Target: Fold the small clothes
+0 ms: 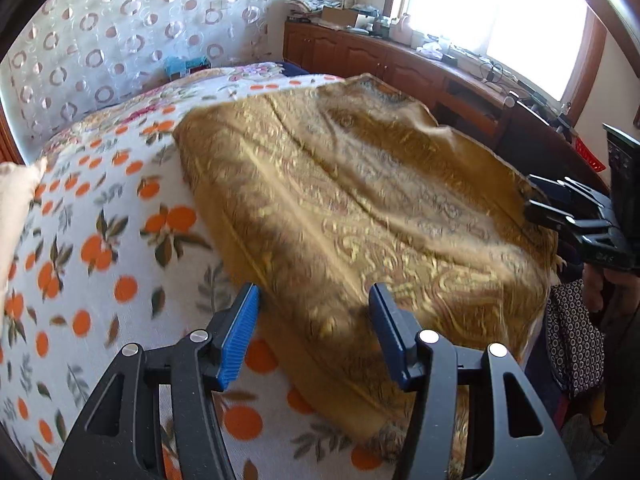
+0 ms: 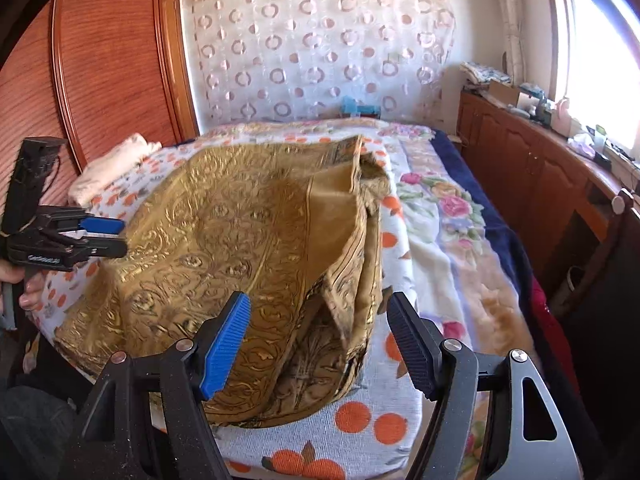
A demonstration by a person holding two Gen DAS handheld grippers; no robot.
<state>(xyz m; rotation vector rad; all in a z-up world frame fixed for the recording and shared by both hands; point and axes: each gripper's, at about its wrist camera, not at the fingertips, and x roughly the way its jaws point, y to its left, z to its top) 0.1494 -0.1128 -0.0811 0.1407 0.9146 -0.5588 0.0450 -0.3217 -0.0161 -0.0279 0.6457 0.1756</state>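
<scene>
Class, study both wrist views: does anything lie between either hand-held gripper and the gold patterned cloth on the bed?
Nothing visible does. The left hand-held gripper and the right hand-held gripper are both open right at the near edges of the gold cloth, which lies alone on the orange-print bedspread.

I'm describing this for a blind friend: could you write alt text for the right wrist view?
A gold patterned cloth lies partly folded on an orange-print bedspread, between the open fingers of the right gripper. The left gripper hovers at the cloth's left edge.
</scene>
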